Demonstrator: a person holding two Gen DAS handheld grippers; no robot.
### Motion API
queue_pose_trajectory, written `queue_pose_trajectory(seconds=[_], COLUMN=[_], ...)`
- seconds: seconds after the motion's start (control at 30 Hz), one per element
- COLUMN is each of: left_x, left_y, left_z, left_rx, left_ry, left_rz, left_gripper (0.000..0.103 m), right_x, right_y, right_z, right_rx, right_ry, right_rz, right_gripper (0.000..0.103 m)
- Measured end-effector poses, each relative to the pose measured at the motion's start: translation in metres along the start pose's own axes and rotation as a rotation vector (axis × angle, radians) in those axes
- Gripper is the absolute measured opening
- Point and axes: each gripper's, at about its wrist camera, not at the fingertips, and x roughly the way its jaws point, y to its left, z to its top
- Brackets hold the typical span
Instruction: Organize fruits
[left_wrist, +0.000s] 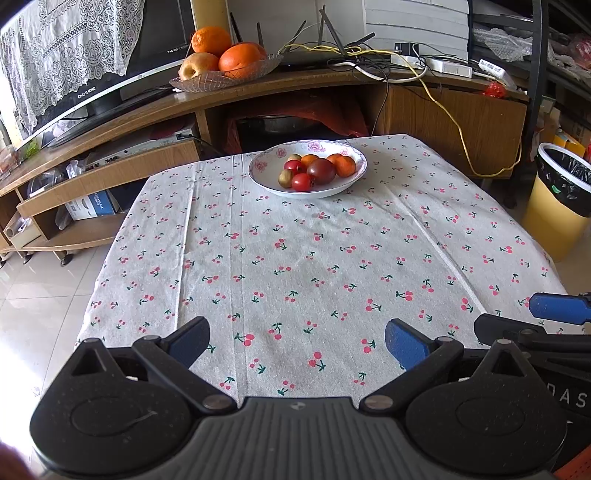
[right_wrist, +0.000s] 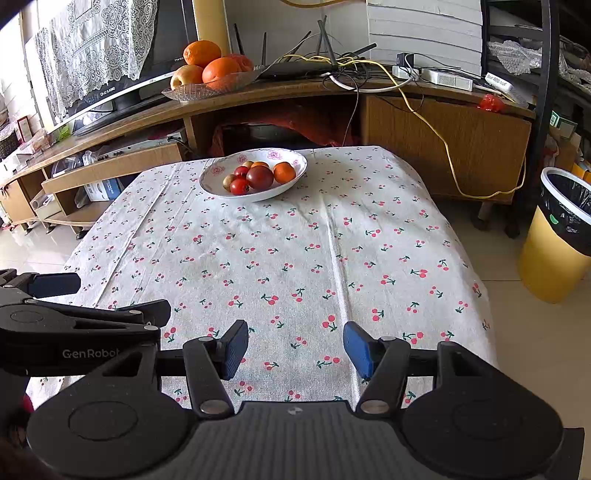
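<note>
A white floral bowl (left_wrist: 266, 173) stands at the far side of the table with several small fruits in it: red tomatoes (left_wrist: 302, 181), a dark tomato (left_wrist: 320, 170), small oranges (left_wrist: 345, 165) and a greenish one (left_wrist: 285, 178). It also shows in the right wrist view (right_wrist: 218, 173). My left gripper (left_wrist: 297, 345) is open and empty, low over the near table edge. My right gripper (right_wrist: 295, 347) is open and empty, beside it on the right; its fingers (left_wrist: 557, 308) show in the left wrist view.
The table has a cherry-print cloth (left_wrist: 314, 266). Behind it a wooden TV stand holds a glass dish (left_wrist: 225, 75) of big oranges and an apple, a TV (left_wrist: 96, 74) and cables. A yellow bin (left_wrist: 561, 199) stands right of the table.
</note>
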Motion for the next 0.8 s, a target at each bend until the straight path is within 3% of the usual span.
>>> queue_pose_trajectory(seconds=[0.8], left_x=[0.0003], left_y=[-0.0006], left_z=[-0.0008], left_rx=[0.007], left_ry=[0.003], left_rz=[0.006], left_gripper=[0.103], right_x=[0.0009], right_y=[0.0002], right_z=[-0.001], right_rx=[-0.004], right_ry=[0.008], right_rz=[-0.005], right_gripper=[0.053])
